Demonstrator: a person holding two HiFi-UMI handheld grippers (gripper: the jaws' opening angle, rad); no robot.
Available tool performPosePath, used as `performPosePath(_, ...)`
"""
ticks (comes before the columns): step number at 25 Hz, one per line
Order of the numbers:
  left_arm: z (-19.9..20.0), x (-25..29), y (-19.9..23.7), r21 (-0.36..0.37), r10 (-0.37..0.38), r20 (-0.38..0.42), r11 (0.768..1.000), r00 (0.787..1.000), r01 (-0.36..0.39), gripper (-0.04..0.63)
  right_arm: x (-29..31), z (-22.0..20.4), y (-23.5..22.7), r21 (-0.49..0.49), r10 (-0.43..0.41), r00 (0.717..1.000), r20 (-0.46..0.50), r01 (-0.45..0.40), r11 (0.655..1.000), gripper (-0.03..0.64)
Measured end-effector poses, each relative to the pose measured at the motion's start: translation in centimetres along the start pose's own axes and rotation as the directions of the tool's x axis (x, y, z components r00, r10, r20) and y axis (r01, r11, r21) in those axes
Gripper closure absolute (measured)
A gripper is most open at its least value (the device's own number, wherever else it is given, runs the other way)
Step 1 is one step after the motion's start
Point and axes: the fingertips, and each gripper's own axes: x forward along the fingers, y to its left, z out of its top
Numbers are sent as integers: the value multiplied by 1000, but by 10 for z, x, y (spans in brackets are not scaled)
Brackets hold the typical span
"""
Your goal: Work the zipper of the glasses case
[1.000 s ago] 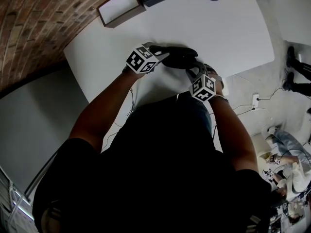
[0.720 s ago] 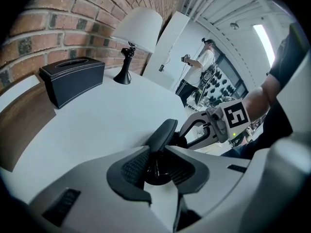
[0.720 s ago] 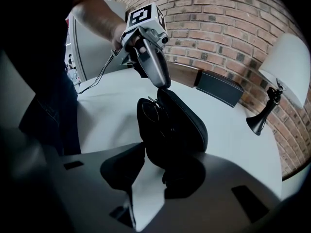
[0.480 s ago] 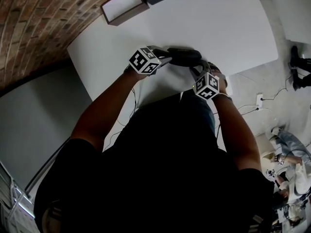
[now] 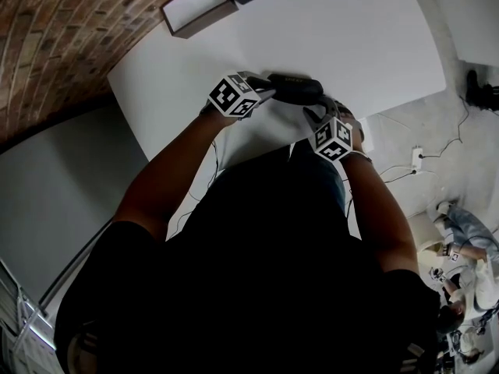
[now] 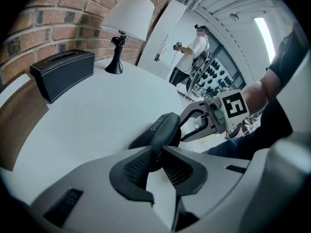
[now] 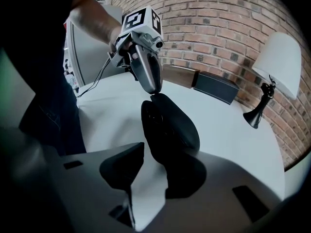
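Left claw: clenched on one end of the glasses case. Its jaws have just been closing. The ribbed pads pinch the case's thin edge between them. The zipper pull cannot be made out inside the pinch.

Right claw: grasping the opposite end of the case across its width. Its jaws stand wide and have just been opening a little, with the case between them. One pad tip meets the case's left flank. The other pad lies dark against the right flank, so contact on that side is hard to read.

Case: black, rounded, with pale lettering along the lid rim, too small to read in full. It lies on the white table, near the edge closest to the person. Its long axis runs between the two claws, left claw at its left end and right claw at its right end in the head view. Both claws angle downward onto it.

Surroundings: a black box and a white-shaded lamp sit at the far side of the table by the brick wall, well apart from the case. A person stands in the room beyond the table.
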Motion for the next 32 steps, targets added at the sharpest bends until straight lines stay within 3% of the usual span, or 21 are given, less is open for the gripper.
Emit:
performPosePath(9,-14,5,-12,8,1,-13,1000,1000,-1,517,-25,-13,11,130,35,998,56,-42,991,471)
performPosePath(16,-25,11,-17,5,1,-25,1000,1000,-1,518,-42,-24,6,140,20,998,65,-29,990,484)
performPosePath(26,-38,15,-23,7,-10,-53,1000,999,11,526,-40,18,-10,129,-37,988,149,18,991,482)
performPosePath(32,-38,17,-24,13,-11,-59,1000,998,12,525,-25,34,-8,95,-21,986,163,5,995,485)
